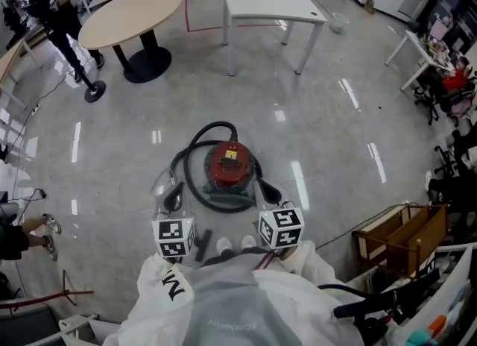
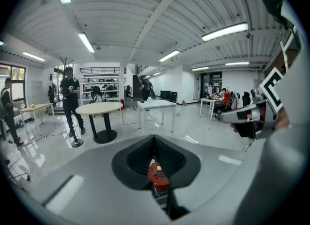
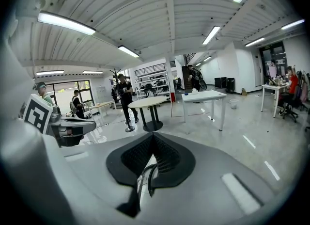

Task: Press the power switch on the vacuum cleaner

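The red canister vacuum cleaner (image 1: 226, 165) stands on the grey floor just ahead of me, its black hose (image 1: 195, 151) looped around it. I cannot pick out its power switch among the details on top. My left gripper (image 1: 174, 197) hovers near the vacuum's left side, jaws together and holding nothing. My right gripper (image 1: 268, 190) is held near the vacuum's right side, also shut and empty. Below the closed pads in the left gripper view (image 2: 154, 139) a sliver of the red vacuum (image 2: 158, 174) shows. In the right gripper view (image 3: 153, 136) only the hose (image 3: 149, 179) shows there.
A white table (image 1: 268, 5) and a round beige table (image 1: 130, 16) stand farther back. A person (image 1: 56, 9) stands at the far left. A wooden crate (image 1: 399, 236) and cables lie at the right. My shoes (image 1: 235, 244) are just behind the vacuum.
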